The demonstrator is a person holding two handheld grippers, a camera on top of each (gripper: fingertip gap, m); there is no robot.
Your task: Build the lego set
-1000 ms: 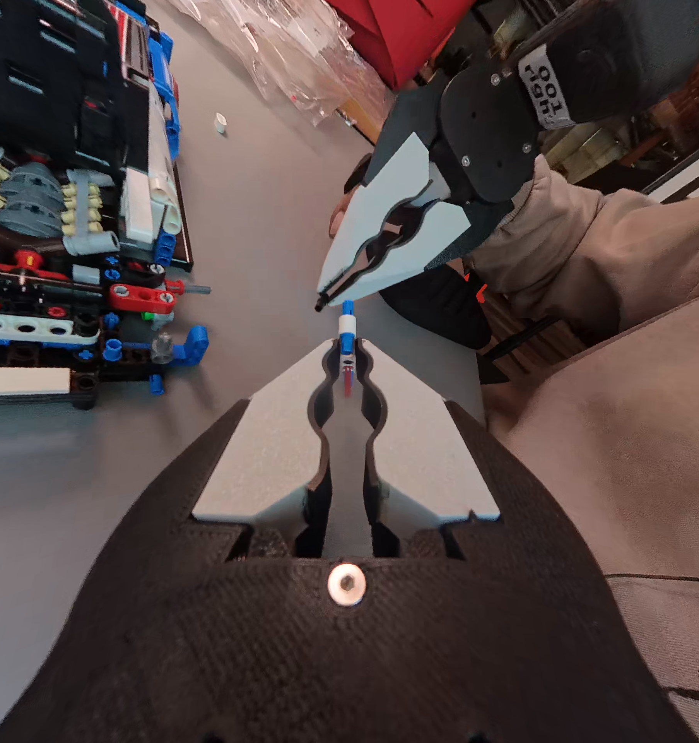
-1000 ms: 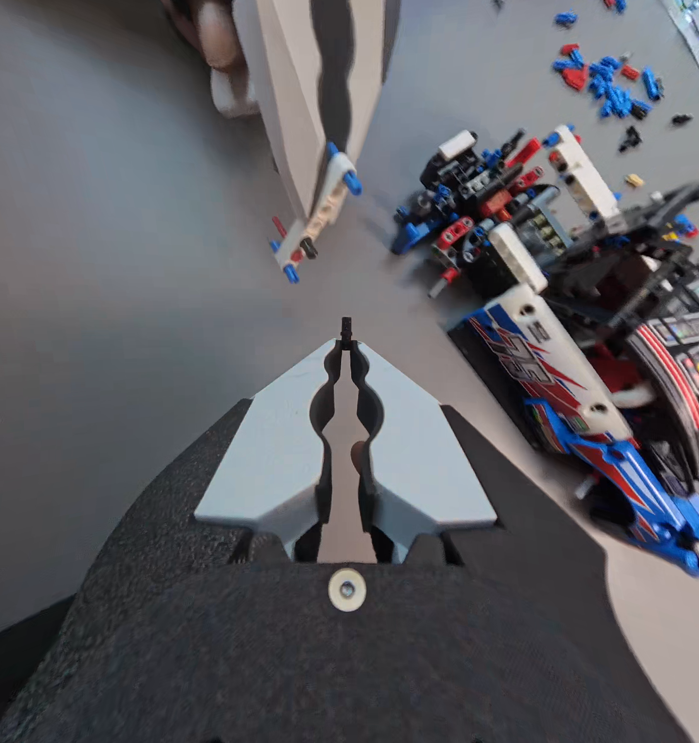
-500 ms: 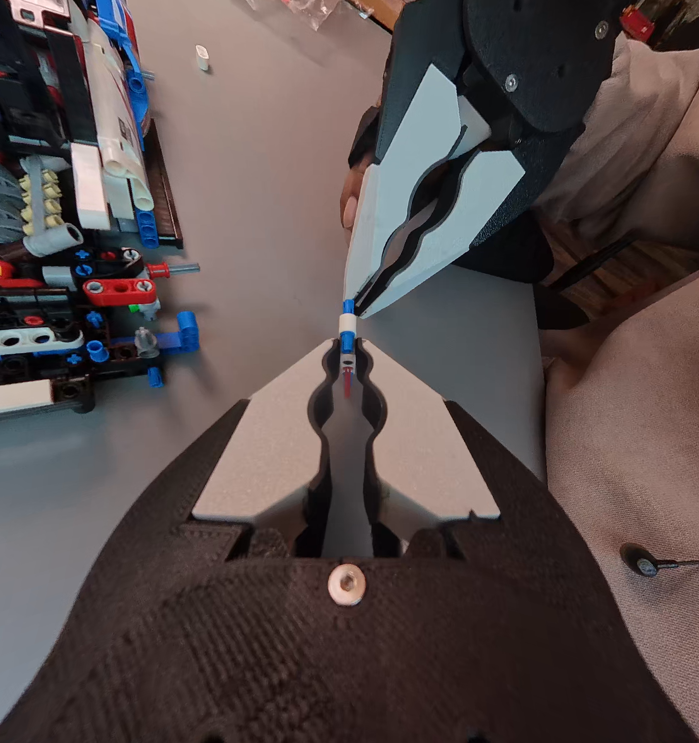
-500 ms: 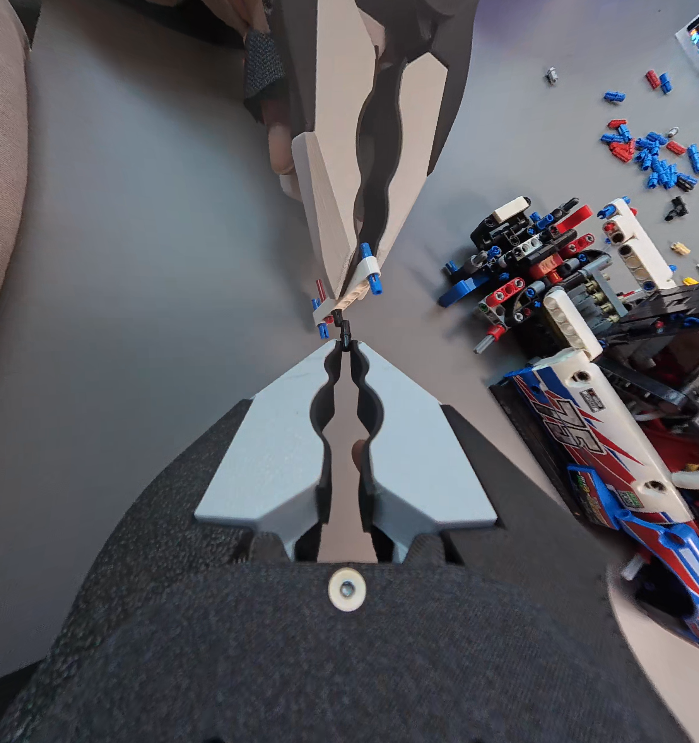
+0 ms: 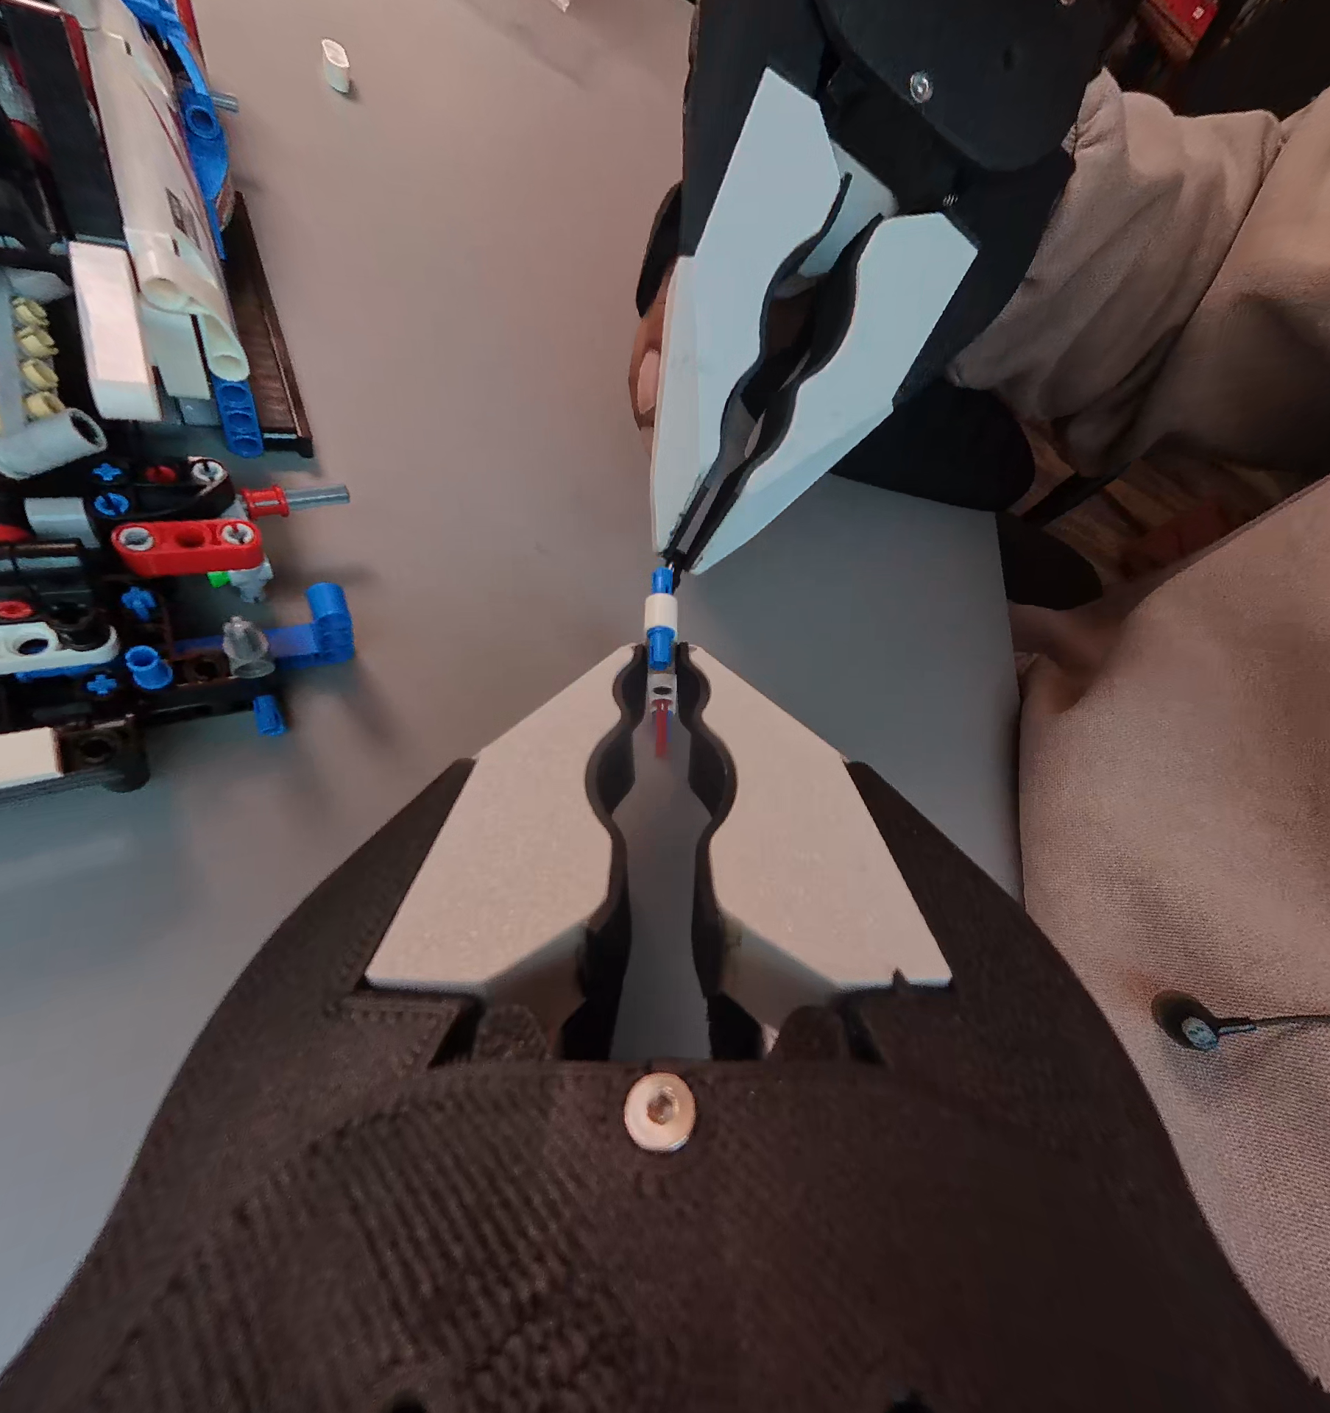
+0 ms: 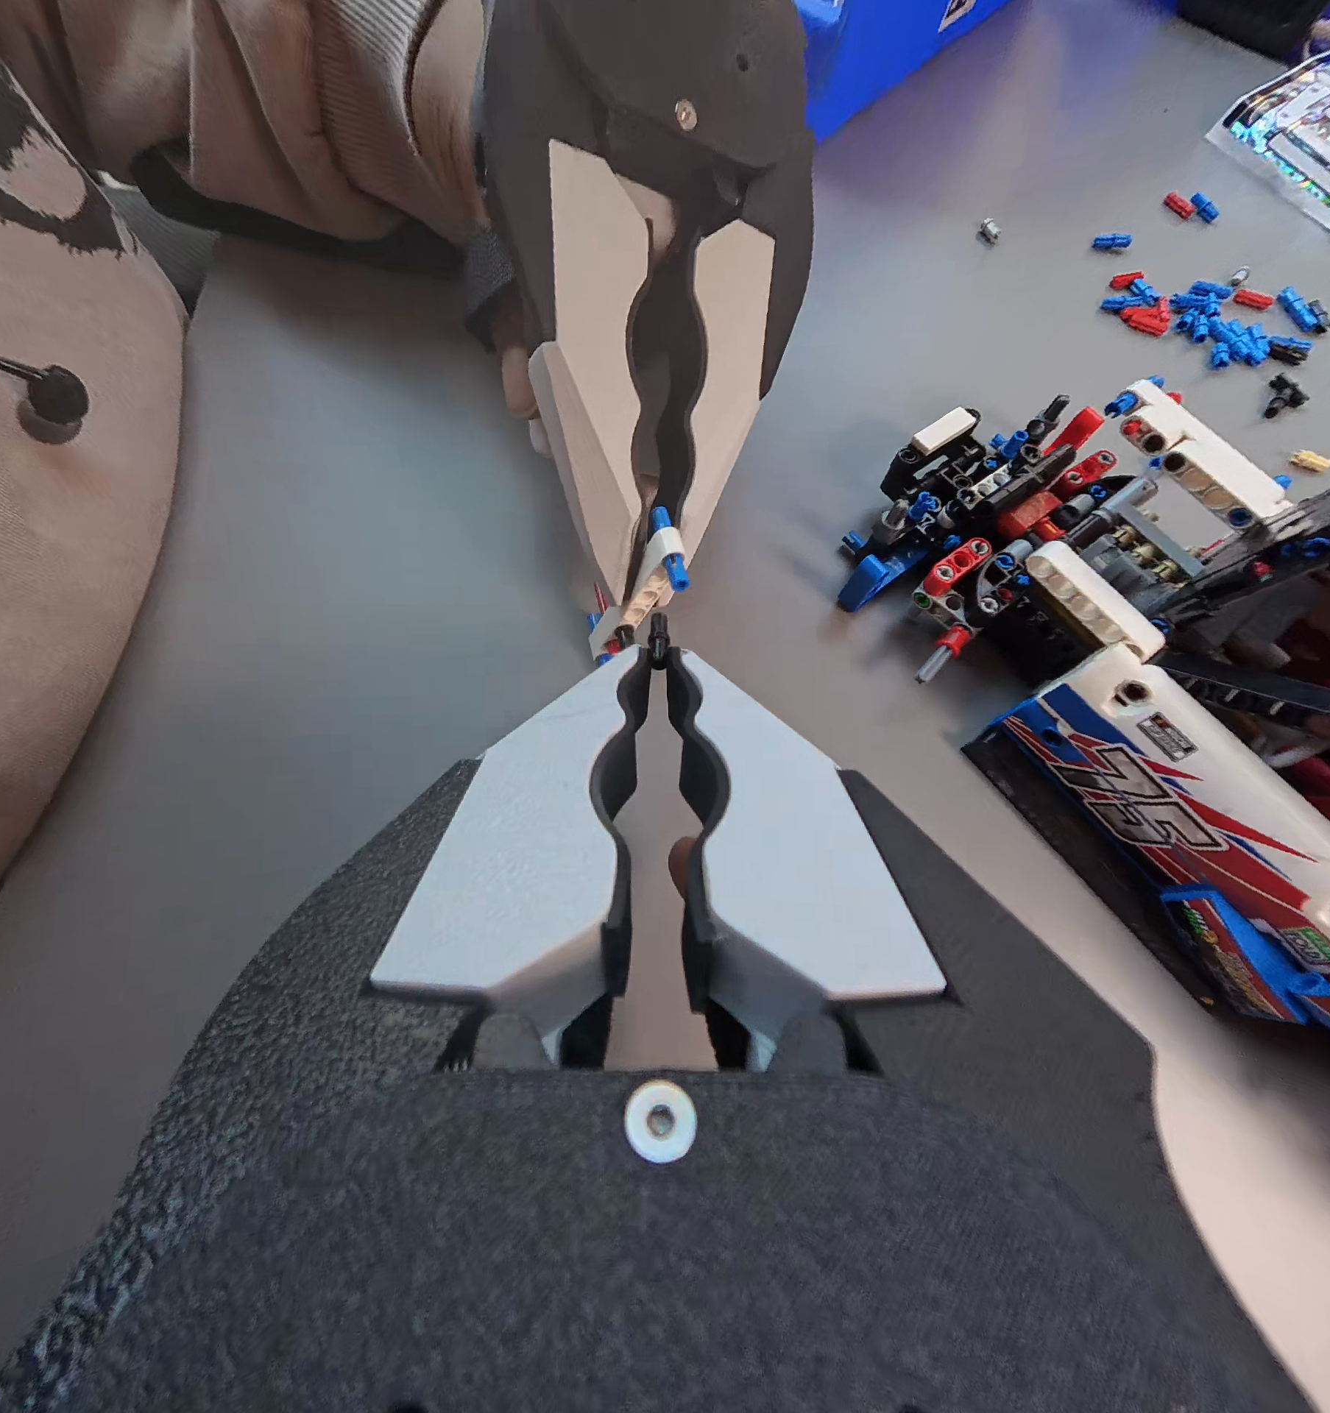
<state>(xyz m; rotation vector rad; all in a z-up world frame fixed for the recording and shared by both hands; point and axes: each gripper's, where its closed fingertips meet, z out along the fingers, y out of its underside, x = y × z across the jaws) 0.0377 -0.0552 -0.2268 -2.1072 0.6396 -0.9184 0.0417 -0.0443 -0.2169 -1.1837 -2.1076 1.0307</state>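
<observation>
A grey table (image 6: pixel 325 535) held the half-built car (image 6: pixel 1151 688) off to one side, with loose pins (image 6: pixel 1220 321) scattered beyond it. Above the bare part of the table, the left gripper (image 5: pixel 660 650) was closed on a small white beam (image 6: pixel 650 585) carrying blue pins and a red axle, gripped near one end. The right gripper (image 6: pixel 658 661) had its tips pinched on a black pin (image 6: pixel 658 638), which stood just at the beam, seemingly aimed at a hole beside another black pin; whether it had entered could not be told. The risk, as I judged it, lay in alignment: the pin was held by only a sliver of its length, so a slightly skewed push could twist it out of the tips and drop it to the table. A hard push could also pivot the beam in the left grip, since it was clamped off-centre, or knock its blue pins against the right fingers (image 5: pixel 799 428).
</observation>
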